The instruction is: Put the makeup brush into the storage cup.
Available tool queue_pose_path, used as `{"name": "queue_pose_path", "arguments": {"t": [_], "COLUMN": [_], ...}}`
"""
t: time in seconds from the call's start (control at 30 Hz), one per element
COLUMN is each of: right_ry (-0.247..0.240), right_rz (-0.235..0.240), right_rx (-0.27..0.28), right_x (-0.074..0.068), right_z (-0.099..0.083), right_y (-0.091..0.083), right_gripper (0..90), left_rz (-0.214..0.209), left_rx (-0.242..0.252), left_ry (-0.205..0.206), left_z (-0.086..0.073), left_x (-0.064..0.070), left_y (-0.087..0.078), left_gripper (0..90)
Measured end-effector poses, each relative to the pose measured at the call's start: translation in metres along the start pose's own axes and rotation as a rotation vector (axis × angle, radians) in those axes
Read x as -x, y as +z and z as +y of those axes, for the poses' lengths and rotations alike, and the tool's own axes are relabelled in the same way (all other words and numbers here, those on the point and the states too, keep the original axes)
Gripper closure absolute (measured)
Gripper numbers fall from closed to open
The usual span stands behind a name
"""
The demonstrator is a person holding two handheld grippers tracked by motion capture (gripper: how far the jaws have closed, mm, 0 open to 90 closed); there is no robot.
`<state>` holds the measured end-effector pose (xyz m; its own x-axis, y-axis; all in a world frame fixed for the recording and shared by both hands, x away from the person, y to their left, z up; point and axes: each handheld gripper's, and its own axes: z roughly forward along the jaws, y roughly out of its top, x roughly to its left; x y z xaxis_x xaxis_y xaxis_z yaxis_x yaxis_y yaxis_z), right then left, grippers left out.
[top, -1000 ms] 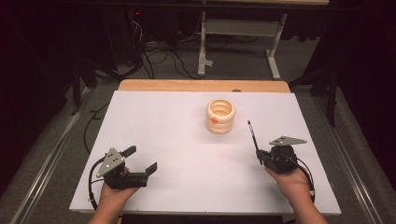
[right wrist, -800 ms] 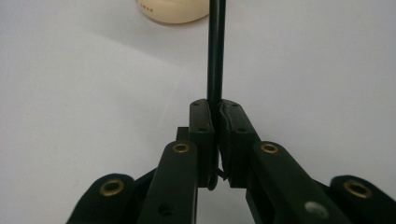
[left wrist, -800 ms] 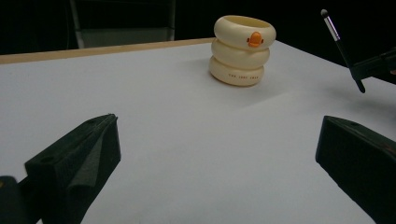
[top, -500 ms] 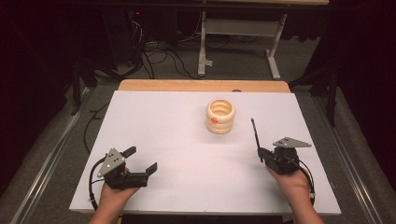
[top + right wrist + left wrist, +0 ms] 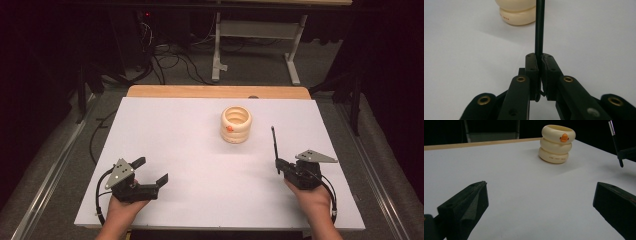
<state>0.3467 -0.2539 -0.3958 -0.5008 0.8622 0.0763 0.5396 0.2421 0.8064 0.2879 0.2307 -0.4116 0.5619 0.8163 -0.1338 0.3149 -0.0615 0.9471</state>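
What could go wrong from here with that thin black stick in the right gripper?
The right gripper pinches the thin black stick only near its bottom end, so it may tilt or slip when moved. The ringed cream holder stands unsupported on the table while the left gripper waits open far away, so a missed poke could tip it.

White table top (image 5: 180, 140), rectangular, matte, evenly lit; bare wooden edge strip (image 5: 215, 91) along far side. Standing directly on it, right of centre toward the far edge: cream holder (image 5: 236, 124) of three stacked rings, upright, open at top, small orange mark on its near face. Faint shadow cast beside holder base. Grey carpeted floor (image 5: 55, 150) beneath and around.
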Motion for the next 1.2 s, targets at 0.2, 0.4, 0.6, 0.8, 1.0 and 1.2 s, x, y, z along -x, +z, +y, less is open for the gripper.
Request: {"name": "queue_pose_path", "arguments": {"t": [0.2, 0.4, 0.6, 0.8, 1.0, 1.2], "right_ry": [0.003, -0.011, -0.020, -0.050, -0.073, -0.075], "right_rz": [0.001, 0.002, 0.001, -0.010, -0.026, -0.037], "right_rx": [0.043, 0.082, 0.108, 0.132, 0.153, 0.159], "right_x": [-0.002, -0.003, -0.003, -0.006, -0.009, -0.009], "right_z": [-0.003, -0.007, -0.010, -0.014, -0.016, -0.017], "right_y": [-0.002, -0.002, -0.002, 0.000, 0.002, 0.002], "right_gripper": [86.4, 86.4, 86.4, 86.4, 86.4, 86.4], "left_rz": [0.001, -0.001, -0.002, -0.005, -0.008, -0.018], "left_rx": [-0.002, -0.002, -0.001, -0.002, -0.001, -0.004], "left_ry": [0.001, 0.001, 0.001, -0.001, 0.001, 0.005], "left_z": [0.000, -0.001, 0.000, 0.000, 0.000, -0.001], "left_x": [0.000, 0.001, 0.001, 0.001, 0.002, 0.003], "left_y": [0.000, 0.000, 0.000, 0.000, 0.001, 0.002], "left_gripper": [0.7, 0.8, 0.7, 0.8, 0.7, 0.7]}}
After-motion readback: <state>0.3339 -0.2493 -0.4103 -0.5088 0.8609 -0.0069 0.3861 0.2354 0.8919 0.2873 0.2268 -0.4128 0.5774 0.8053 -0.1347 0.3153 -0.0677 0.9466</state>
